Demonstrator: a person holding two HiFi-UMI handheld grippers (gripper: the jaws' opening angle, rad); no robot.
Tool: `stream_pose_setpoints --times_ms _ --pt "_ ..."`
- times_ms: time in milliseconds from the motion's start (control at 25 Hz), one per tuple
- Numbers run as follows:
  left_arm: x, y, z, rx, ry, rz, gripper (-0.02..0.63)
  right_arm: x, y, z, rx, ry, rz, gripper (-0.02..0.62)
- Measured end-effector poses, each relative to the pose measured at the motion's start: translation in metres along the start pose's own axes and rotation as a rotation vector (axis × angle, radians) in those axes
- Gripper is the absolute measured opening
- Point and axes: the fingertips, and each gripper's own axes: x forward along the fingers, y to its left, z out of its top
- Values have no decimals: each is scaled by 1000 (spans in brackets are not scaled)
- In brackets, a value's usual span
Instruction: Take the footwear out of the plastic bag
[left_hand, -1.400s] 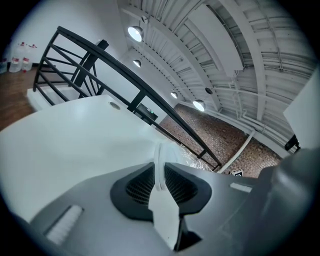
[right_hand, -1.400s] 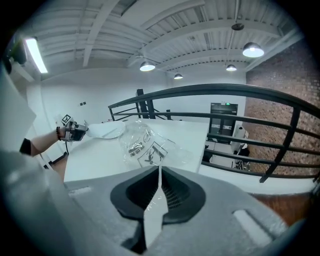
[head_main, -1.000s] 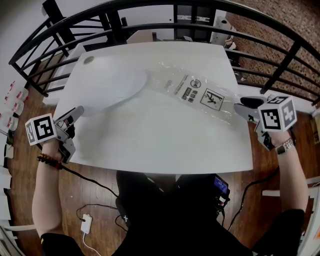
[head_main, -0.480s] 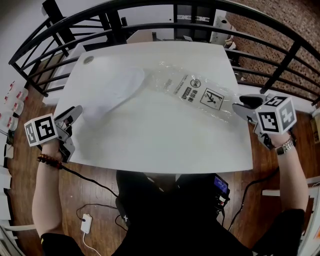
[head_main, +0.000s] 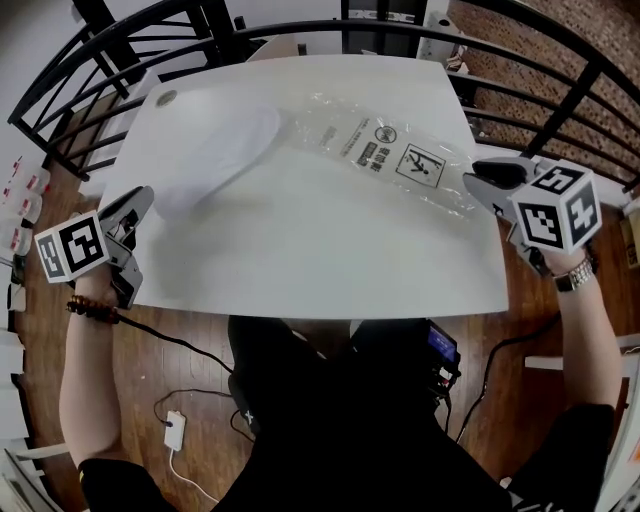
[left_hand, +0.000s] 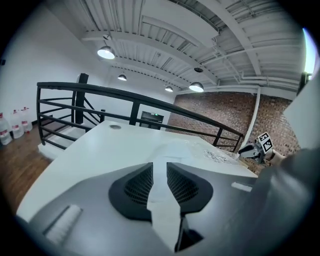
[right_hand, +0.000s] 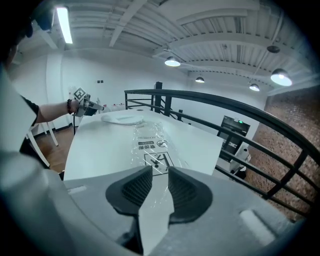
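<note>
A clear plastic bag (head_main: 385, 160) lies slantwise across the white surface (head_main: 320, 260). White footwear (head_main: 225, 160) rests at the bag's far-left end, and whether its toe sits inside the plastic cannot be told. The left gripper (head_main: 135, 203) hangs at the surface's left edge, near the footwear's heel. Its fingers (left_hand: 137, 187) are closing, with only bare surface showing in the gap. The right gripper (head_main: 476, 182) sits at the bag's right end, its fingers (right_hand: 135, 187) parted and closing, with crinkled plastic just ahead of them. The bag bears a boxed pictogram (head_main: 418, 165) of a figure, a round emblem (head_main: 384, 133) and lines of print too small to read. A black railing (head_main: 570, 110) rings the surface. Water bottles (left_hand: 4, 131) stand on the wooden floor (head_main: 170, 370).
</note>
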Motion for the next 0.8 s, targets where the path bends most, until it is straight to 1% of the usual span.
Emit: stream_pose_setpoints --times_ms 160,280,560,800 --pt "3 -8 6 40 -24 -5 51 -1 1 14 -38 -41 -15 33" --pt "2 -13 4 57 -27 -15 17 -3 7 16 -55 -49 -18 -3" --pt "2 -26 5 110 -30 -43 17 -2 15 20 -101 -63 -9 -8" --pt "0 -26 6 112 -34 -43 17 2 23 24 -136 -62 3 -8"
